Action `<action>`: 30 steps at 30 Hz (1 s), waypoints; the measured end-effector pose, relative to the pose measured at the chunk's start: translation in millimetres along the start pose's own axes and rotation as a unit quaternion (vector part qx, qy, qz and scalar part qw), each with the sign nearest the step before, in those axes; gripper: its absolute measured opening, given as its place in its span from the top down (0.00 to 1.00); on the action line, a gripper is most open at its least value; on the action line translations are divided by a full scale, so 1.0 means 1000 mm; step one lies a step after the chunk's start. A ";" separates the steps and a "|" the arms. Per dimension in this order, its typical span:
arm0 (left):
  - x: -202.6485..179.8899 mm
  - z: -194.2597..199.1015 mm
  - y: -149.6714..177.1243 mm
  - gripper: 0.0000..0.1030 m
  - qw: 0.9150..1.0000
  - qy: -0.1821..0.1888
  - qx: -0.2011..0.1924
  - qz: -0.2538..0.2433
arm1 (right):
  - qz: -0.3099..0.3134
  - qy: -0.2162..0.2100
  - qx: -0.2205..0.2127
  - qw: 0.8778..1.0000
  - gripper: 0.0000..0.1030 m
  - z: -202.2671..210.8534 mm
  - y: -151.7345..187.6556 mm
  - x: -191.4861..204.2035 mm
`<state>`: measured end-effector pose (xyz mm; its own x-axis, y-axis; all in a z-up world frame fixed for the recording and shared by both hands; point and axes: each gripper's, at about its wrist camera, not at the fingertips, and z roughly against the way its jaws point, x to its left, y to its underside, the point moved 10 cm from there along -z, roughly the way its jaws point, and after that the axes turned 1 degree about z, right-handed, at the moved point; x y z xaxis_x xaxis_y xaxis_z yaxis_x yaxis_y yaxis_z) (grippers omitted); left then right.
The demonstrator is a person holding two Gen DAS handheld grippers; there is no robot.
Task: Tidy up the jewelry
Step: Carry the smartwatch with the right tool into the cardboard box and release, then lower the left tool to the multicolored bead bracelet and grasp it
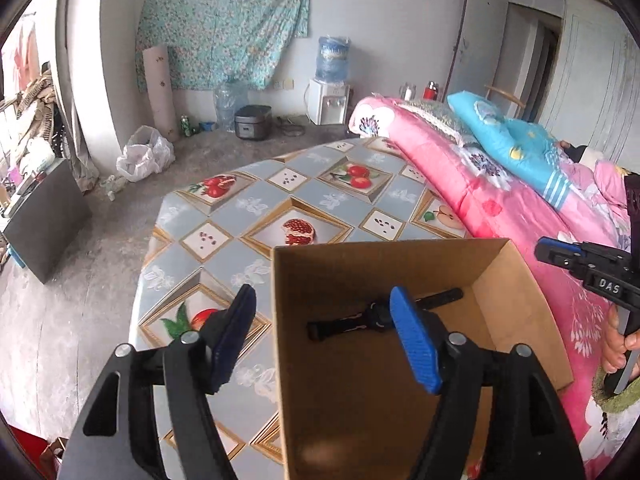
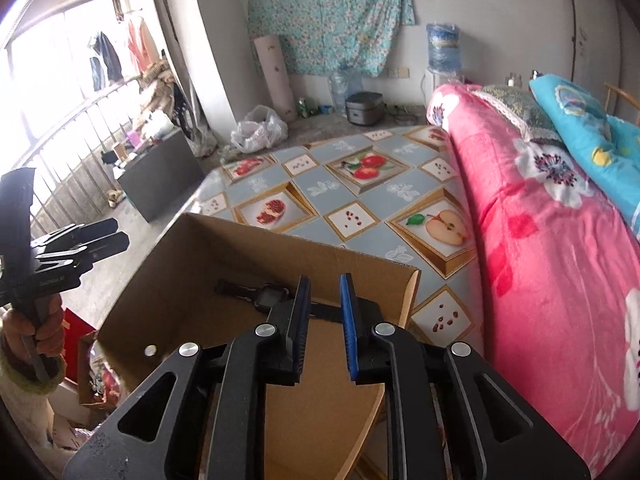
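Left tongs [image 1: 324, 336] wide, right tongs [image 2: 325, 328] slightly apart, empty; watch [image 1: 360, 320] in box [image 1: 516, 280].

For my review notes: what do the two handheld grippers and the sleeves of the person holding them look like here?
Both are black plastic tools with angular linkage arms, triangular cut-outs and silver pivot pins. The left gripper and right gripper each carry ribbed blue finger pads. White lettering "DAS" marks the right tool's body. The left sleeve is cream knit with a green cuff, as is the right cuff.
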<state>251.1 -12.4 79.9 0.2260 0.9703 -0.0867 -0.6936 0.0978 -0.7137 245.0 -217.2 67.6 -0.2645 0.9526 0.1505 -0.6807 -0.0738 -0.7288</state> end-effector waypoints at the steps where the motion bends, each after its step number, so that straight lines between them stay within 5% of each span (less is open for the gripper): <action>1: 0.008 0.016 0.009 0.28 1.000 -0.009 -0.010 0.004 | 0.005 -0.013 -0.017 1.000 0.78 0.017 0.004 0.008; 7: 0.036 0.069 0.081 0.16 0.998 -0.042 -0.012 0.035 | 0.022 -0.081 -0.036 0.996 0.72 0.066 0.064 0.057; 16: 0.026 0.011 0.196 0.14 0.991 -0.088 0.097 0.033 | -0.092 -0.161 0.111 0.976 0.72 -0.003 0.171 0.114; 22: 0.022 -0.020 0.225 0.13 0.983 -0.127 0.128 -0.028 | -0.103 -0.177 0.165 0.965 0.70 -0.038 0.191 0.143; 30: 0.027 -0.016 0.227 0.05 0.985 -0.133 0.102 -0.037 | -0.100 -0.168 0.183 0.964 0.70 -0.059 0.187 0.158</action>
<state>110.7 32.1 -96.0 0.1128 0.9800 0.1639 -0.8108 0.1861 -0.5549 116.4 -63.0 -84.0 -0.2677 0.8140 0.5154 -0.9197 -0.0564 -0.3886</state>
